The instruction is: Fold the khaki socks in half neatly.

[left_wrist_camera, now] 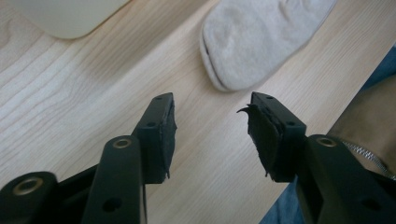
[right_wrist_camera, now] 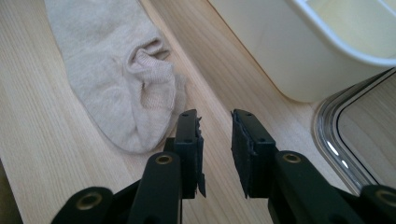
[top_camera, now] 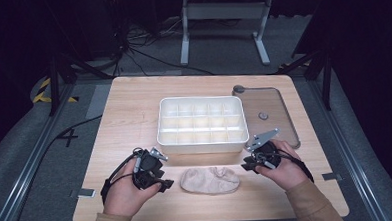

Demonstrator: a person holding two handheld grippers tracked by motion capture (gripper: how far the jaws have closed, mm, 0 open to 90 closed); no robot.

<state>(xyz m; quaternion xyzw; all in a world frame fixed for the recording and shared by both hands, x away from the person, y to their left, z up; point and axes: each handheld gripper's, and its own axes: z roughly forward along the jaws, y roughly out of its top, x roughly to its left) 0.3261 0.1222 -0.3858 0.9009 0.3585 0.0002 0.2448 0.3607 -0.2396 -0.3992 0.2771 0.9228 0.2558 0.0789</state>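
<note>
Your work piece is the beige knitted ankle sock (top_camera: 210,180), lying flat on the pale wooden table (top_camera: 134,108) between your two grippers, just in front of the white plastic compartment box (top_camera: 202,124).

Handling, as I judge it: light, limp, no stiffness at all. It will sag and fold wherever it is unsupported. The knit should grip well on the pads, so slipping is unlikely, and nothing about it is fragile. A deep bite may snag both layers. Best holds look like the two ends: the rounded toe on your left gripper's side, and the bunched cuff opening (right_wrist_camera: 148,58) on your right gripper's side, where the fabric stands up a little and gives an edge to pinch.

Left gripper (left_wrist_camera: 212,123): jaws released, standing well apart, nothing between them but bare wood. The sock's rounded end (left_wrist_camera: 243,42) lies ahead of the fingertips and slightly toward the right-hand finger, near but not touching.

Right gripper (right_wrist_camera: 215,135): jaws parted more narrowly, empty, wood showing in the gap. The sock's edge lies just beside the left-hand finger (right_wrist_camera: 189,140); I cannot tell whether it touches. The cuff sits farther ahead.

A clear lid (top_camera: 271,109) lies beyond your right gripper.
</note>
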